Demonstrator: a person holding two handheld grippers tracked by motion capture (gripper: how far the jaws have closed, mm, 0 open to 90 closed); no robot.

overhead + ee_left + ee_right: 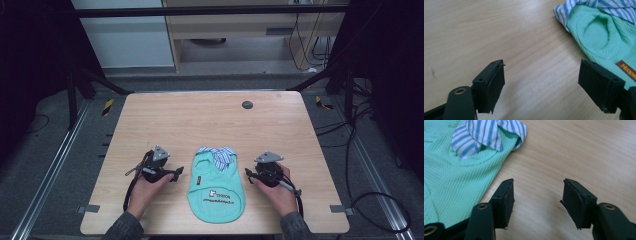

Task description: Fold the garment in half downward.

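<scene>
Near the table's (150, 115) front edge, we hold our left tongs (176, 173) and right tongs (248, 174) parted and empty, either side of the flat mint-green knitted pet vest (216, 192). From above its printed chest logo reads; our gripper views show its blue-striped collar (477, 135) closer.

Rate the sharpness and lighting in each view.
High view: table evenly lit, surroundings dark, green garment slightly soft. Left gripper view: the near black pads blurred, wood grain sharper. Right gripper view: garment knit crisp, soft shadow under the striped collar.
</scene>
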